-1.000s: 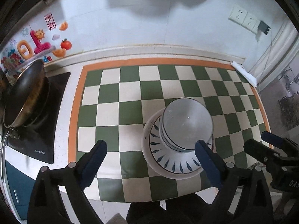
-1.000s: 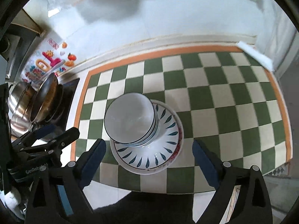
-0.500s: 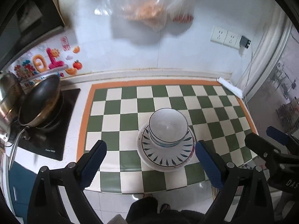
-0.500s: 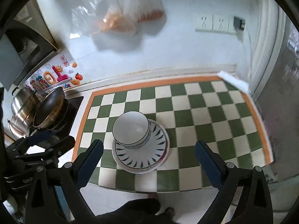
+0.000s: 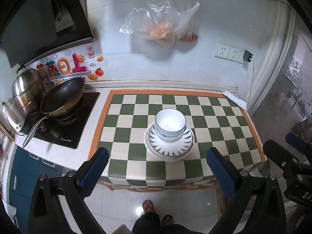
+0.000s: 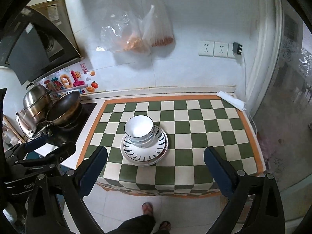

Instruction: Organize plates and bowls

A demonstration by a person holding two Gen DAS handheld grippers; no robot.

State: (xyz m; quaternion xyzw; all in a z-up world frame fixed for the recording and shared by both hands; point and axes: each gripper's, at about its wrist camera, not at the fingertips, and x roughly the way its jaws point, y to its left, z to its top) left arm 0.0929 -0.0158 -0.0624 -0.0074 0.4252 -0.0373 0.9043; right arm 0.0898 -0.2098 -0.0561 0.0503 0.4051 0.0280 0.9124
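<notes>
A stack of white bowls (image 5: 170, 124) sits on a stack of plates (image 5: 169, 147) with a blue leaf pattern, in the middle of the green-and-white checkered table (image 5: 230, 132). The bowls (image 6: 139, 129) and plates (image 6: 144, 152) also show in the right wrist view. My left gripper (image 5: 158, 171) is open and empty, held high and back from the table's front edge. My right gripper (image 6: 155, 170) is open and empty too, likewise above and in front of the table. Each gripper appears at the edge of the other's view.
A wok (image 5: 62, 99) and steel pots (image 5: 25, 89) stand on a black cooktop (image 5: 68, 128) left of the table. Plastic bags (image 5: 156, 25) hang on the wall. Wall sockets (image 5: 230, 53) are at the right. The person's feet (image 5: 156, 212) stand on the floor.
Both grippers have pulled up and back from the stack, still open. The bowls and plates have stayed in place and now look smaller; the floor and feet have come into view.
</notes>
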